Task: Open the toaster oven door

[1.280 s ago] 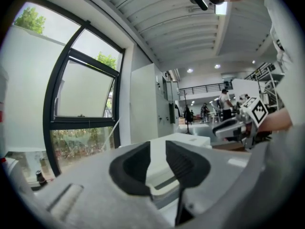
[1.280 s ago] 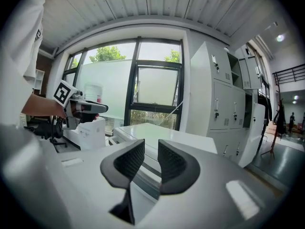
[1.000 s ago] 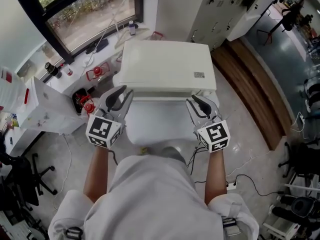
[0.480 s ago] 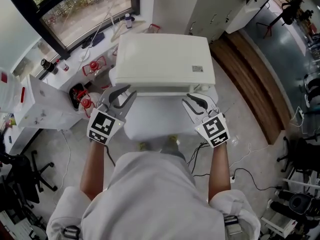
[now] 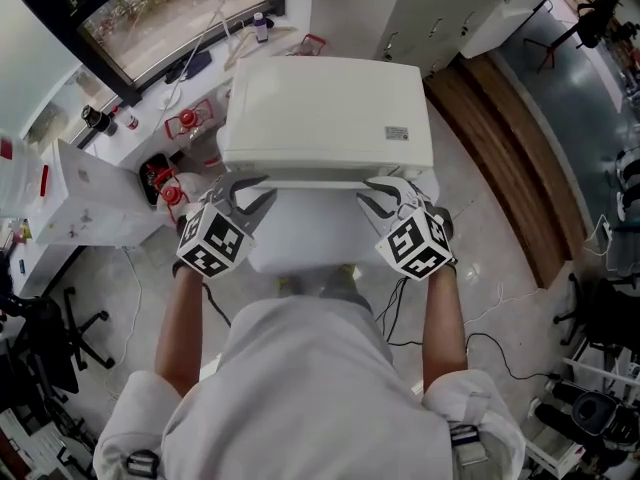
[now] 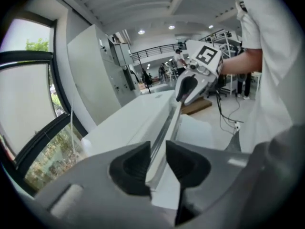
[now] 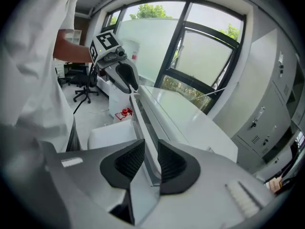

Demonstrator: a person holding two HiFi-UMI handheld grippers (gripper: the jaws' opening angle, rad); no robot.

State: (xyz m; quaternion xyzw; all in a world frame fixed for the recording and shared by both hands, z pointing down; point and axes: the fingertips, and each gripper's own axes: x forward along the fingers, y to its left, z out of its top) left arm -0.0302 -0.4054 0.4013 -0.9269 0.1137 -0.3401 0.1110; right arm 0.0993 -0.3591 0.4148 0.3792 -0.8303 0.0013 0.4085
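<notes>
The white toaster oven [image 5: 325, 113] stands below me, its door [image 5: 300, 230] leaning out from the front towards me. My left gripper [image 5: 245, 190] is at the left end of the door's top edge, my right gripper [image 5: 385, 193] at the right end. In the left gripper view the thin white door edge [image 6: 164, 125] runs between the dark pads of my left gripper [image 6: 157, 163], which is shut on it. My right gripper [image 7: 150, 161] is shut the same way on that door edge [image 7: 143, 123]. Each gripper view shows the other gripper at the far end.
A window [image 5: 160, 18] lies behind the oven at the upper left. Red objects [image 5: 165, 183] and a white box [image 5: 90, 203] sit on the floor at the left, by an office chair [image 5: 50, 348]. Cables [image 5: 480, 348] trail at the right near a wooden strip [image 5: 510, 158].
Both grippers have sunk and rolled, their marker cubes turning to face up more. They stay at the two ends of the door's top edge, which has come down and outward with them.
</notes>
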